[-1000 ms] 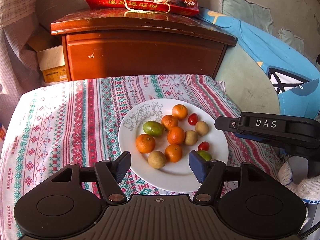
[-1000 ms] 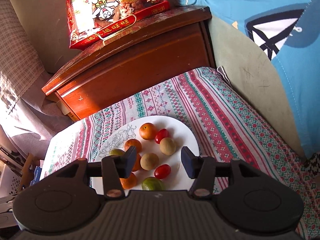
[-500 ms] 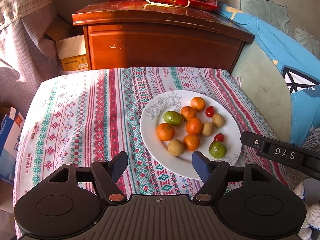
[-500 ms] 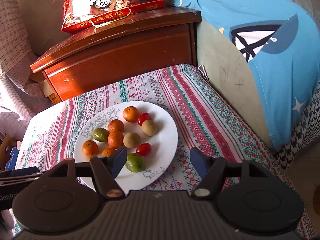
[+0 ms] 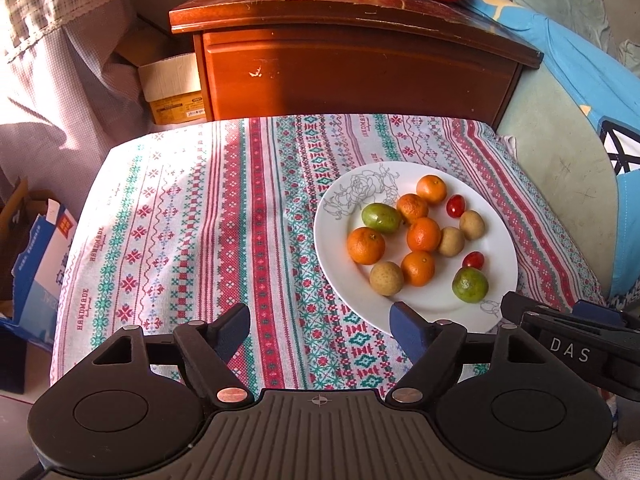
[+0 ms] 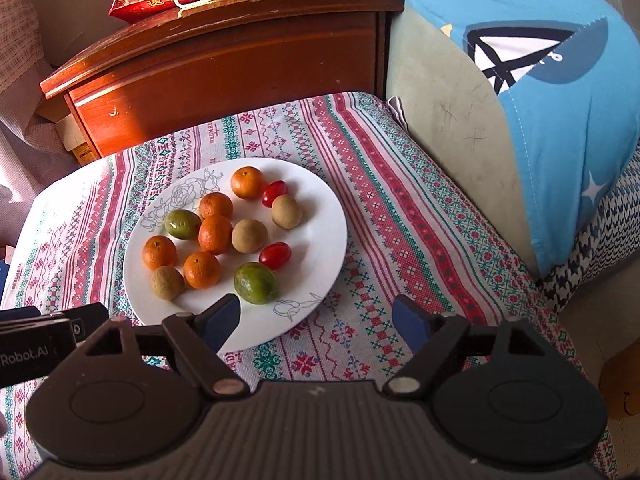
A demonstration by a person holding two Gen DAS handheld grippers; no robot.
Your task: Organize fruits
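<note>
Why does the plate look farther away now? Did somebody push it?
No. The plate sits on the same tablecloth stripes, below the cabinet; only the cameras pulled back.

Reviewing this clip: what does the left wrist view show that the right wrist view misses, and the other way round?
Only the left wrist view: a blue-and-white carton on the floor beside the table, and the whole open cardboard box next to the wooden cabinet.

Only the right wrist view: the black-and-white houndstooth fabric under the blue cushion.

Both: the white plate of oranges, green fruits, brown fruits and cherry tomatoes on the patterned tablecloth, and both grippers, left gripper and right gripper, jaws opening and empty.
</note>
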